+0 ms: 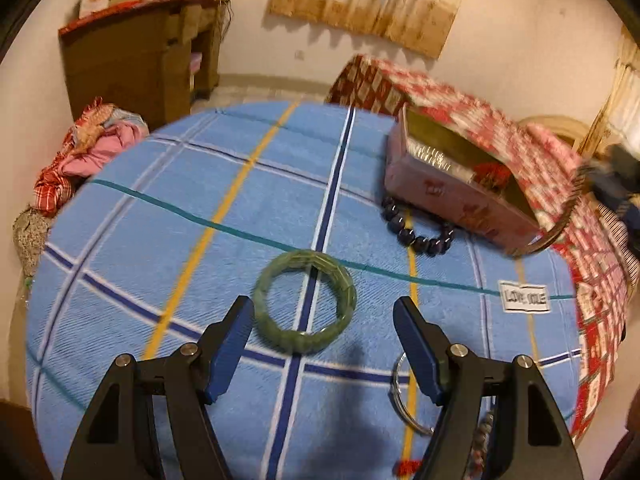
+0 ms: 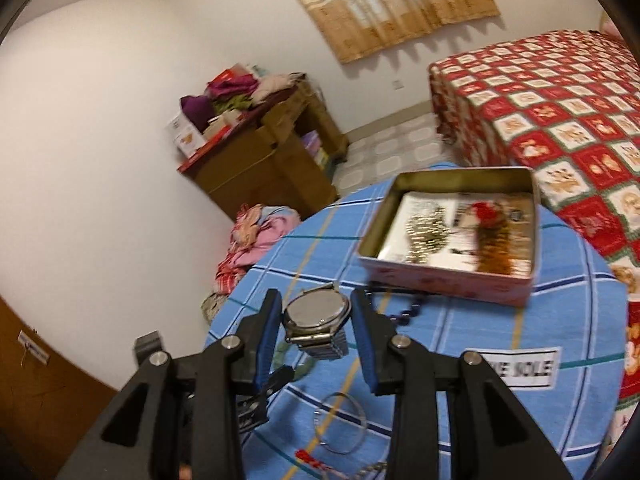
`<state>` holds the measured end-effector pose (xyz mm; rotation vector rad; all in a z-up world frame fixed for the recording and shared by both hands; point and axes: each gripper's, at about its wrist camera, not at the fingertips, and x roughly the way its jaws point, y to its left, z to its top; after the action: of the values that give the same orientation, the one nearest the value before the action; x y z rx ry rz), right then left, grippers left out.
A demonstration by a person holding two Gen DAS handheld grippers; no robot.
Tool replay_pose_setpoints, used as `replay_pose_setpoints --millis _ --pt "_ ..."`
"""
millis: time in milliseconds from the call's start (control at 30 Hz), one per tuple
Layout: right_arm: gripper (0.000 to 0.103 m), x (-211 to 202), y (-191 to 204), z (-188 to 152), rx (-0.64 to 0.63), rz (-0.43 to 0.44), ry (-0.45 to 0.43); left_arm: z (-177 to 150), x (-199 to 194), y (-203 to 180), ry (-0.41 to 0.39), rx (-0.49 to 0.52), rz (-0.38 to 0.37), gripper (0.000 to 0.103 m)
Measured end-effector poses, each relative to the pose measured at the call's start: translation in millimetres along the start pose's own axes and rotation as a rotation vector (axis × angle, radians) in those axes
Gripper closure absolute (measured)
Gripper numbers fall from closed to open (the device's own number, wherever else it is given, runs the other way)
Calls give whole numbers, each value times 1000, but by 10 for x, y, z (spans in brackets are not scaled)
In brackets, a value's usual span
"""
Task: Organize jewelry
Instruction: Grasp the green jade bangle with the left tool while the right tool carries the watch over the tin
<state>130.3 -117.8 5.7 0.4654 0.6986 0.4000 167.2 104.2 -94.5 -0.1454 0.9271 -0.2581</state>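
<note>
Jewelry sorting stands mid-transfer: right claw (image 2: 316,320) grips the wristwatch (image 2: 318,314) clear of the tabletop (image 2: 460,328), needing carriage to the tin (image 2: 448,284), while left claw (image 1: 324,324), open and empty, faces 1 green bangle (image 1: 306,300).

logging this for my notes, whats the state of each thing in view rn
left claw: open, empty, above the green bangle
right claw: shut on the watch
green bangle: flat on the cloth
tin box: open, jewelry inside
dark bead bracelet: on cloth beside box
silver bangle: on cloth
</note>
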Motion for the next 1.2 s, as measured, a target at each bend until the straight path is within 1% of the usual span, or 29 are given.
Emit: replay_pose_setpoints --millis 67,100,133,167,233,267,333,433,500,567,667,800,867,900,933,967,1000,1033,1067,1100,1133,1167,1200 --pt "65 -85 -59 32 4 -10 -13 -1 98 -16 31 3 25 31" --pt "65 -118 -90 46 11 -9 -21 -6 137 -26 32 9 50 31" --pt "65 -149 -107 56 16 -6 -25 -5 126 -37 16 17 82 31" --pt "65 -179 -128 77 21 -3 -31 -6 127 -39 15 21 100 33" --pt "65 -231 -176 95 25 -6 -42 -15 126 -34 -2 31 118 64" --pt "65 -248 -201 114 27 -13 -47 -8 120 -16 -1 27 105 68" --pt "65 -270 -252 138 38 -14 -52 16 99 20 0 11 80 84" --pt "65 -299 -343 205 64 2 -60 48 11 9 -32 10 49 87" --pt "65 -312 -372 239 63 -5 -66 102 -92 -79 -74 39 49 87" --pt "65 -330 -395 286 61 -10 -75 190 -243 -202 -125 79 23 87" --pt "65 -347 -442 365 62 -14 -90 317 -416 -409 -186 138 3 87" --pt "65 -372 -479 446 62 -23 -102 509 -492 -530 -222 190 19 87" --pt "65 -374 -468 478 44 -31 -104 530 -463 -501 -207 197 24 87" --pt "65 -361 -468 500 37 -34 -101 528 -409 -473 -181 195 28 83" --pt "65 -333 -473 529 29 -43 -97 508 -363 -425 -157 190 26 74" --pt "65 -292 -486 561 23 -56 -91 487 -316 -420 -138 185 26 68" --pt "65 -260 -507 582 21 -63 -87 448 -253 -388 -109 175 22 57" --pt "65 -218 -541 601 28 -68 -81 388 -227 -382 -98 171 15 47" --pt "65 -200 -564 604 37 -66 -78 344 -202 -412 -95 170 12 42" --pt "65 -189 -583 599 44 -60 -77 276 -177 -403 -91 172 11 35" --pt "65 -181 -600 586 49 -53 -78 211 -134 -407 -82 173 16 33" --pt "65 -179 -599 577 49 -53 -80 185 -94 -418 -71 173 22 33" --pt "65 -174 -602 563 50 -54 -81 143 11 -430 -36 177 38 33"
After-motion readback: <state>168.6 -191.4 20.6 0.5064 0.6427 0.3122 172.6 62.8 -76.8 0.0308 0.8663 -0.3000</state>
